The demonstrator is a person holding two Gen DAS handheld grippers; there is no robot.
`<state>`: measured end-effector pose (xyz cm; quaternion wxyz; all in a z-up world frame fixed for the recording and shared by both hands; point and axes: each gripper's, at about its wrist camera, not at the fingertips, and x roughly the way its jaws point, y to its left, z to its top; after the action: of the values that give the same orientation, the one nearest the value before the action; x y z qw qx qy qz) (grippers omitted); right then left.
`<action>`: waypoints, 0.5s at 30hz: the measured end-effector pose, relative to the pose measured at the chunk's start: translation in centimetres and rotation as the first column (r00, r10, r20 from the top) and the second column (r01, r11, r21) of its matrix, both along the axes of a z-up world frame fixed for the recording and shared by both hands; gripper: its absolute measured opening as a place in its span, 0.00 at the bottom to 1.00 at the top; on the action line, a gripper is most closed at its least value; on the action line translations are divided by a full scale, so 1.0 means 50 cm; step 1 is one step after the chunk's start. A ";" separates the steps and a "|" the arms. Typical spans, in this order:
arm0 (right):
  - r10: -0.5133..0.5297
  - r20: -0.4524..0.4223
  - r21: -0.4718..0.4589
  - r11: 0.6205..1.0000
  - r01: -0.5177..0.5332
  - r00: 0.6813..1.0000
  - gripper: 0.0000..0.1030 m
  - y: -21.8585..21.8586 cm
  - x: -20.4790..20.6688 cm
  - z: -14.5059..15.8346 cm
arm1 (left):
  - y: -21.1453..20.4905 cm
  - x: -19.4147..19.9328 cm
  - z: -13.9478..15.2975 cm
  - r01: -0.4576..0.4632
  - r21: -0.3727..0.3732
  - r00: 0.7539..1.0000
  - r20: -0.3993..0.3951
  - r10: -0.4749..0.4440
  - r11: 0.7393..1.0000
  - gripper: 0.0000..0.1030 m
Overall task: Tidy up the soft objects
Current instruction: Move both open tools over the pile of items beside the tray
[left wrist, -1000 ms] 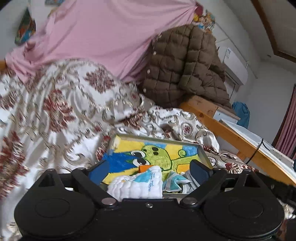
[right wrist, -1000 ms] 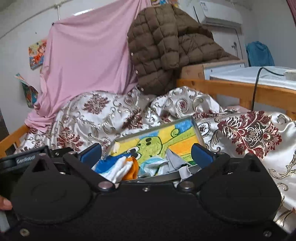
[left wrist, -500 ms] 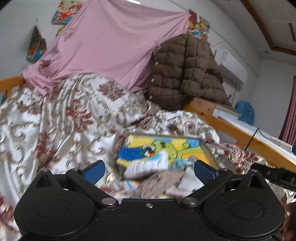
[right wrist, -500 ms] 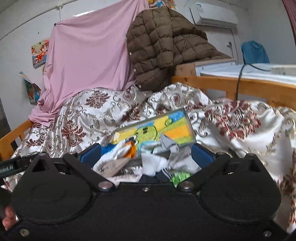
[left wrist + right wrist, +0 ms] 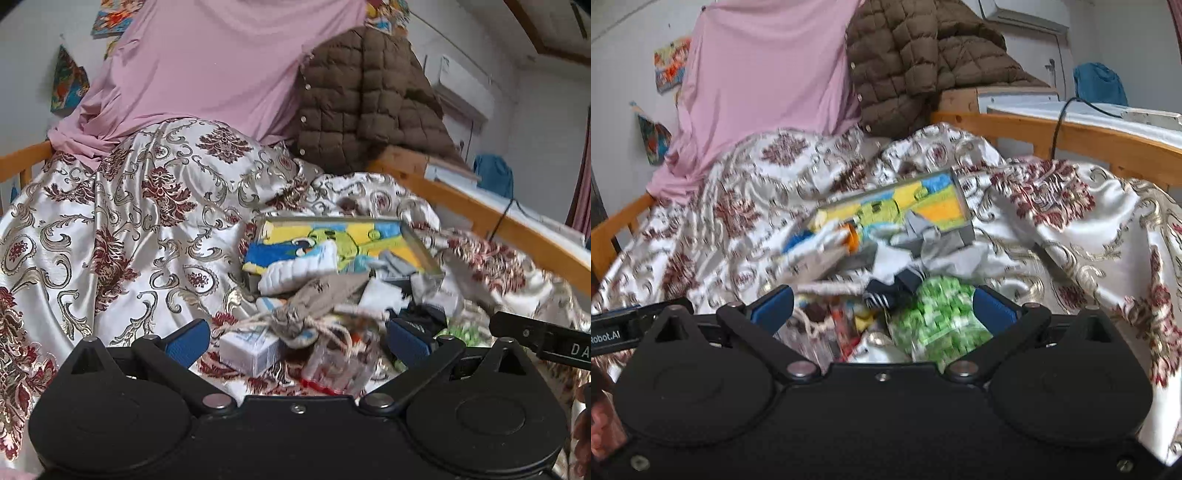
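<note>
While both grippers, left gripper [image 5: 297, 341] and right gripper [image 5: 882, 310], hang with fingers spread wide and hold nothing, a jumbled heap of small soft cloths [image 5: 325, 291] lies on the floral satin bedspread [image 5: 122, 221]. It spills from the shallow grey tray with a bright cartoon lining [image 5: 343, 236], near the bed's wooden side rail [image 5: 480, 218].

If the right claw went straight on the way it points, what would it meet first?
Most likely the green-and-white patterned soft bundle lying between the open fingers of the right claw, with the navy striped sock just behind it. The picture is blurred, so depth is uncertain.
</note>
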<state>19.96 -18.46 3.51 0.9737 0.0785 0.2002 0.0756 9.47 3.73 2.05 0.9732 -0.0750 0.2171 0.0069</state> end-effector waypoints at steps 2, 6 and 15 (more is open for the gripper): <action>-0.001 -0.028 -0.004 1.000 0.000 1.000 0.99 0.005 -0.004 -0.011 | -0.009 0.001 -0.004 0.009 0.028 1.000 -0.008 -0.008 1.000 0.99; 0.004 -0.093 -0.035 0.999 -0.007 0.996 0.99 0.018 0.003 -0.033 | -0.019 0.012 -0.013 0.007 0.067 0.999 -0.041 -0.004 0.998 0.99; 0.014 -0.163 -0.106 0.994 -0.032 0.987 0.99 0.061 0.015 -0.064 | -0.016 0.056 -0.053 -0.060 0.121 0.968 -0.236 0.087 0.991 0.99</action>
<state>20.68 -15.43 0.29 0.9561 0.0290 0.2834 0.0693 12.26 2.94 -0.58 0.9415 -0.0263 0.3296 0.0643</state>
